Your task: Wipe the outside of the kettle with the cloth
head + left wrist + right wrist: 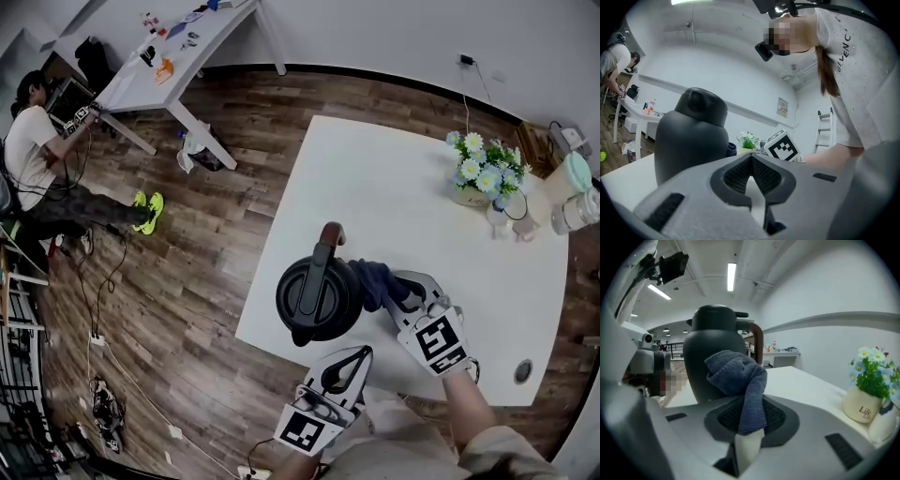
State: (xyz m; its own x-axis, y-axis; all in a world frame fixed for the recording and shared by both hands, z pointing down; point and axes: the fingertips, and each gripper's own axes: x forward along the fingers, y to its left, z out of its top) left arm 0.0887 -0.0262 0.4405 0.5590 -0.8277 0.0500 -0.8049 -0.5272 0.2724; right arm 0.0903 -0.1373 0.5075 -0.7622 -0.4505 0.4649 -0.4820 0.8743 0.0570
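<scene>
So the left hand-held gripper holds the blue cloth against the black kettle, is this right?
Not quite. It is the right hand-held gripper that holds the blue cloth against the black kettle, as the right gripper view shows. The left hand-held gripper is shut on nothing.

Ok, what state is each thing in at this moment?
kettle: upright on the table, lid on.
cloth: bunched, clamped in the right gripper, beside the kettle's side.
right gripper: shut on the cloth.
left gripper: shut, nothing between its jaws.
flower pot: upright at the table's far side.
</scene>
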